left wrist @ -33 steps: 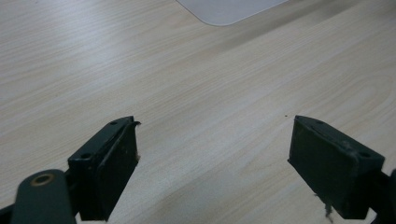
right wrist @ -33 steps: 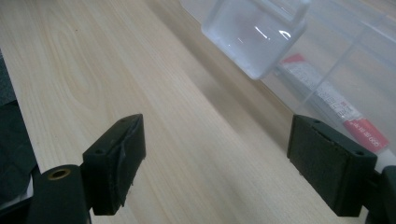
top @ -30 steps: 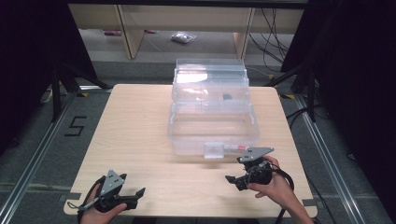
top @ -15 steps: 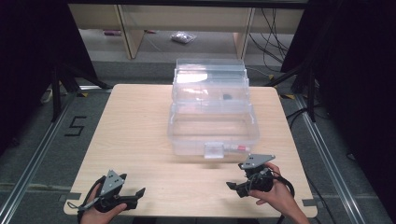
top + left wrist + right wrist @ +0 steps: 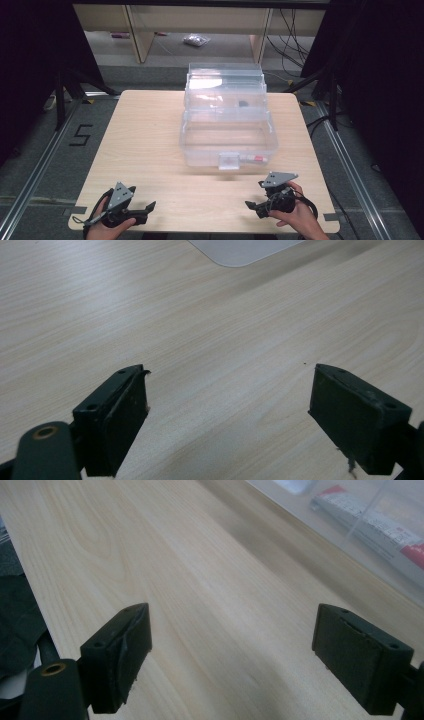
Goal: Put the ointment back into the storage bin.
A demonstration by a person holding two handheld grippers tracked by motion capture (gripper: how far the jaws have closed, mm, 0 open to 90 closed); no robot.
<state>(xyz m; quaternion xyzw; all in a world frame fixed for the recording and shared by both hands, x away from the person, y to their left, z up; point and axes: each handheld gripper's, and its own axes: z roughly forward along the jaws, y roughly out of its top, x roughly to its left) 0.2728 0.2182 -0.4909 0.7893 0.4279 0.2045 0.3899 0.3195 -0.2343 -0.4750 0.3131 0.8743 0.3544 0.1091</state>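
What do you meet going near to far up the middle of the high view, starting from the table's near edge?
Bare wooden table → white latch on the front of the clear plastic box → the box's raised upper tiers → grey floor → small bag by the shelf legs.

A clear plastic box (image 5: 227,127) with stepped tiers stands open on the far half of a pale wooden worktop (image 5: 145,135), a small dark item on its upper tier. At the near edge, a person's hands hold the left tool (image 5: 131,210) and the right tool (image 5: 265,200), both resting low, well apart from the box.
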